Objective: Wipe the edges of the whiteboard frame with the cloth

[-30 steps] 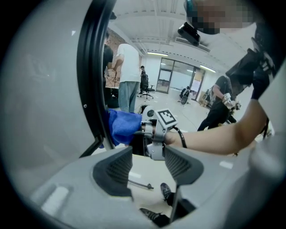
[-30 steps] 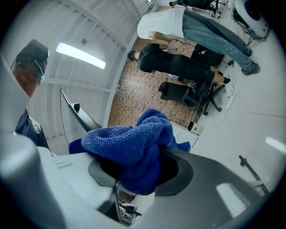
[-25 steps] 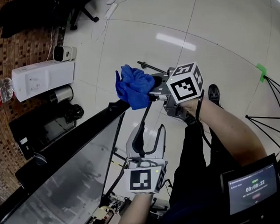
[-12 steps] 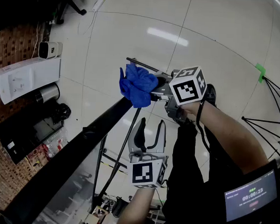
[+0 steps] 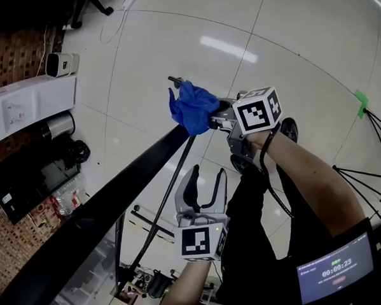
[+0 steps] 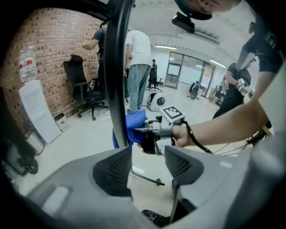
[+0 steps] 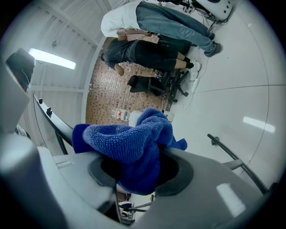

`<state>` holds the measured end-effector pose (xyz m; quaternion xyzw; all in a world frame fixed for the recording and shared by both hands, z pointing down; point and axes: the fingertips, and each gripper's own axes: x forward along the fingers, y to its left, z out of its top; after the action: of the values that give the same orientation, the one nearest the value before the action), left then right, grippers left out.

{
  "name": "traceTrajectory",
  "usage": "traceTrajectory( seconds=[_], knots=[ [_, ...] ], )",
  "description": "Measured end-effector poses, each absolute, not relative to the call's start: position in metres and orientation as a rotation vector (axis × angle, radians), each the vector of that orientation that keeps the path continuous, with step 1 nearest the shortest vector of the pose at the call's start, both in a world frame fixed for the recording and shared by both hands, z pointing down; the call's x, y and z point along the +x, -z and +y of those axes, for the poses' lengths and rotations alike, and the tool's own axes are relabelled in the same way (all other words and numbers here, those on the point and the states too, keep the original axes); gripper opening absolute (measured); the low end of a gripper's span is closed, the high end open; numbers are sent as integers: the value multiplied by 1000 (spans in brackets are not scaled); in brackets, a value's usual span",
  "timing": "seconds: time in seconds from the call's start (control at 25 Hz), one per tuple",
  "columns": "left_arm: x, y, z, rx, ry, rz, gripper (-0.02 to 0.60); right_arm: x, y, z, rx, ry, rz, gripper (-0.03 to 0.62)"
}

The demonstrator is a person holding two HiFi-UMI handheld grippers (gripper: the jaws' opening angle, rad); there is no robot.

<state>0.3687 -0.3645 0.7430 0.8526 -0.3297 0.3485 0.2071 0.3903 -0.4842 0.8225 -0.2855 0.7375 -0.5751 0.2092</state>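
Note:
The blue cloth [image 5: 193, 107] is bunched in my right gripper [image 5: 212, 119], which is shut on it; its fingers hold the folds from both sides [image 7: 129, 143]. The cloth rests against the far end of the whiteboard's black frame edge [image 5: 131, 184], which runs down to the lower left. In the left gripper view the same frame is a dark upright bar [image 6: 117, 67] with the cloth [image 6: 136, 127] beside it. My left gripper [image 5: 203, 184] hangs lower, to the right of the frame, open, with nothing between its fingers [image 6: 117, 170].
The whiteboard's stand bars [image 5: 165, 201] reach down to the tiled floor. A white box [image 5: 27, 105], a flask [image 5: 55, 125] and a small white device [image 5: 58, 64] lie at the left by the brick wall. Thin black tripod legs [image 5: 369, 145] stand right. People [image 6: 138, 58] stand beyond.
The right gripper with the cloth has slid a little further along the frame towards its far end. The head view has shifted. The left gripper holds about the same place, still open.

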Motion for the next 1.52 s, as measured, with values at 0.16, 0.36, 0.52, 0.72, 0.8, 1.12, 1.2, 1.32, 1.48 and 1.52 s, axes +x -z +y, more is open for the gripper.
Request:
traceTrajectory(
  seconds=[0.16,0.36,0.52,0.72,0.8,1.12,1.2,1.32,1.48,1.52],
  knots=[
    [363,-760,-365,2375,-969,-917,230,388,-844,-490,-815,1614,2034,173],
    [351,-778,-368,2379,-989,-923,230,387,-883,-490,-956,1688,2078,172],
    [351,-786,-362,2369,-1027,-895,230,398,-918,-465,-1228,1777,2203,170],
    [343,-789,-361,2424,-1064,-877,230,400,-906,-440,-1391,1758,2203,172],
    [341,-790,-359,2438,-1070,-878,230,399,-898,-428,-1421,1731,2257,172],
    [329,-799,-359,2536,-1141,-950,242,383,-908,-390,-1483,1726,2458,173],
    [321,-801,-358,2539,-1146,-993,244,372,-921,-377,-1523,1687,2599,173],
    [304,-804,-357,2551,-1137,-1027,244,349,-915,-374,-1625,1325,2902,173],
    [275,-819,-351,2527,-1063,-1089,244,337,-902,-401,-1891,557,3183,175],
    [270,-823,-348,2520,-1036,-1106,244,337,-905,-408,-1970,384,3205,175]
  ],
)
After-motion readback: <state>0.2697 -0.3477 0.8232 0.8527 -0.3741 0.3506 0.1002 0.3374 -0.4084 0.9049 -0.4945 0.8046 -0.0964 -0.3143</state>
